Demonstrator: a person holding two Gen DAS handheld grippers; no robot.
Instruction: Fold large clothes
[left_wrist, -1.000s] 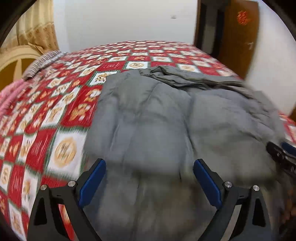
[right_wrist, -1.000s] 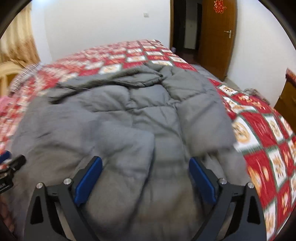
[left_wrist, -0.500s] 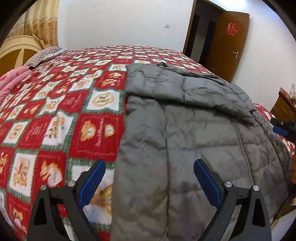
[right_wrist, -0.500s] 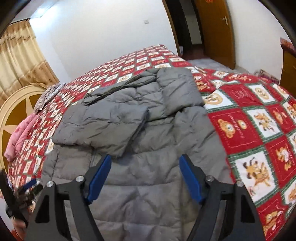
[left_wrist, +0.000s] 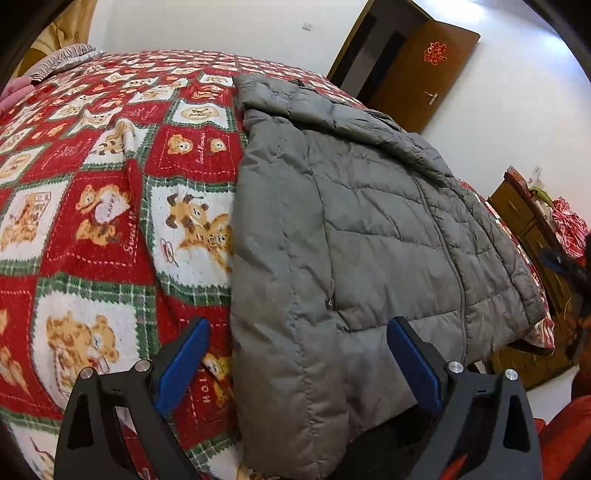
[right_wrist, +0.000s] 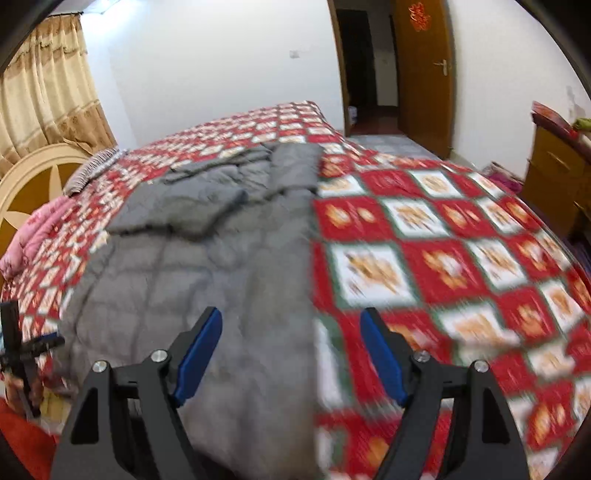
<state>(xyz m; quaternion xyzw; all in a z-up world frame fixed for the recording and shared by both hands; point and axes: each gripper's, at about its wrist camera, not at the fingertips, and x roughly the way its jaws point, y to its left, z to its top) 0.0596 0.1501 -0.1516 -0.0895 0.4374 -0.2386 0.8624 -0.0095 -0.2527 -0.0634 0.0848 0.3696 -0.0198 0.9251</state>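
1. Both views have swung outward since a second ago, toward the jacket's hem corners.
2. Left gripper (left_wrist: 297, 363) and right gripper (right_wrist: 291, 349) hang wide open, holding nothing.
3. Grey puffer jacket (left_wrist: 369, 236) lies on the bedspread (left_wrist: 92, 206), sleeves folded in.
4. Lengthwise folds look left to do.

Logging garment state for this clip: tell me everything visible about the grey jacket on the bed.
The grey jacket is a quilted, puffy coat with stitched panels and a smooth, slightly shiny shell. It lies flat on the red, white and green patterned bedspread, a zipper line running down its length, and its near end hangs over the bed edge. In the right wrist view a sleeve is folded across its body. The left gripper and the right gripper are both open at its near corners, holding nothing.
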